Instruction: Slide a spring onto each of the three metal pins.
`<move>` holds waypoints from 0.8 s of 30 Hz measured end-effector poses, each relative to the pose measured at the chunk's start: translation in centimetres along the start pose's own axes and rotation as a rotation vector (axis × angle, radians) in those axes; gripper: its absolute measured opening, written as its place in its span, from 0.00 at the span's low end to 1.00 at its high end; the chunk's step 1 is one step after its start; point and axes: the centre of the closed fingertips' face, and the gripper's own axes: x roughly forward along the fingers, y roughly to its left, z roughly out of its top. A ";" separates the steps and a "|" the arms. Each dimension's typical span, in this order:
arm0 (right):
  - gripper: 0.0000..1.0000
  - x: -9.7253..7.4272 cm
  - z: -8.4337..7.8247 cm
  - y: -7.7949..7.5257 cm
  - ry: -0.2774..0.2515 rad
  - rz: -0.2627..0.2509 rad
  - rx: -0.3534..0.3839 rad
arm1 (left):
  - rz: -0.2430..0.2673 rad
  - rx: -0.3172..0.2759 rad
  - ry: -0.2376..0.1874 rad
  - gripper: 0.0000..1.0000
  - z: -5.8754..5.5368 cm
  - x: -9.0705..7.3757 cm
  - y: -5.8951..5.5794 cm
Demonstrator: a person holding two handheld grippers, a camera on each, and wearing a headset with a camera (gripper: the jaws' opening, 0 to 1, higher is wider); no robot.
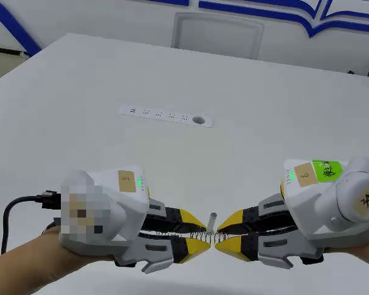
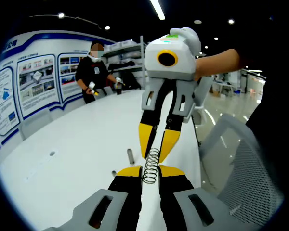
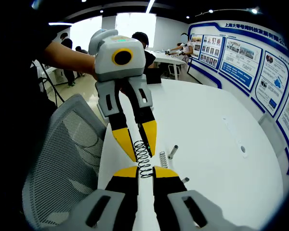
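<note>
Step in hand: fitting a spring onto a pin. The pins in view appear bare, so the task is judged to be near its start. The left gripper (image 2: 151, 172) has its jaws narrowed to coil width and clamps one end of the spring (image 2: 151, 165). The right gripper (image 3: 145, 172), set tip to tip against it, pinches the other end in the same way, so the spring spans the gap between the two sets of tips. An upright metal pin (image 1: 213, 220) stands just beyond the tips. A second spring (image 3: 163, 159) and another pin (image 3: 184, 180) sit just beside the right gripper's jaws. Next move: release one end, tilt the coil upright, align its bore over the pin top, then lower.
</note>
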 end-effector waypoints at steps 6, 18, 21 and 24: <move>0.11 0.0 0.1 0.1 0.010 0.003 -0.041 | -0.015 0.062 0.034 0.10 -0.1 0.1 -0.4; 0.12 -0.2 0.2 0.1 0.002 0.013 -0.034 | -0.034 0.102 0.035 0.10 0.1 0.0 -0.4; 0.13 -0.2 0.2 0.0 -0.005 0.012 -0.015 | -0.036 0.108 0.037 0.10 0.1 0.0 -0.3; 0.13 -0.2 0.1 0.1 0.000 0.026 -0.009 | -0.044 0.113 0.040 0.10 0.1 0.0 -0.4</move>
